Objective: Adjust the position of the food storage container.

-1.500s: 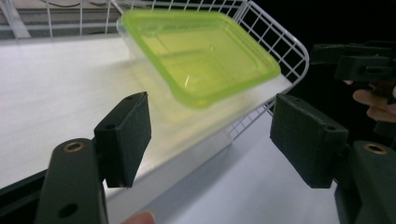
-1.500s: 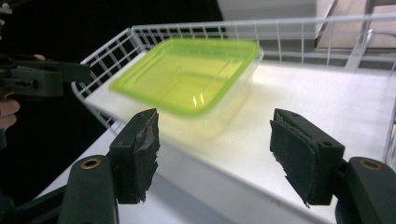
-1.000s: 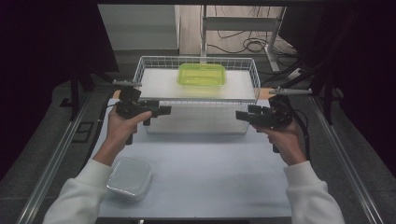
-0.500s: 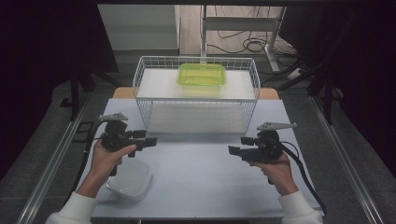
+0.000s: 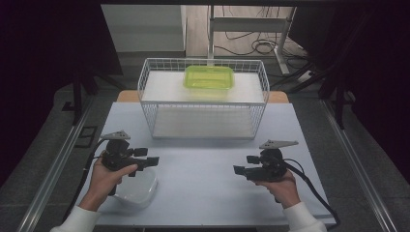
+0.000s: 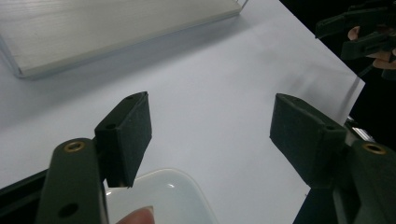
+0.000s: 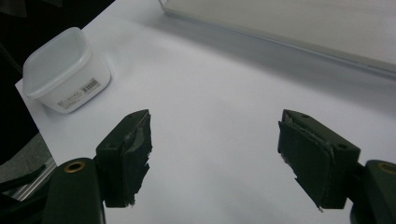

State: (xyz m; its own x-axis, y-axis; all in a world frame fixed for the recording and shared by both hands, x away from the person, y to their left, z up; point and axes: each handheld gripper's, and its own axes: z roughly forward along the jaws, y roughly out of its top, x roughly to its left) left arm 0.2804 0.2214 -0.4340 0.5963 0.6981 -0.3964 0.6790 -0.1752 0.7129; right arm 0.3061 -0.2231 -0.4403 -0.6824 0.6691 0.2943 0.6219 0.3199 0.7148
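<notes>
Both hands had dropped from the wire basket point(image 5: 203, 99) toward the table's near edge. Left gripper point(image 5: 145, 162) hung spread and empty just above the white container point(image 5: 138, 191); right gripper point(image 5: 240, 170) spread, empty, well apart.

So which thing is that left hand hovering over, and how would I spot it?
Start at the white wire basket at the back of the pale table, then come to the near left corner. There sits a white lidded plastic tub, barcode sticker on its side, unlike the green container up in the basket.
</notes>
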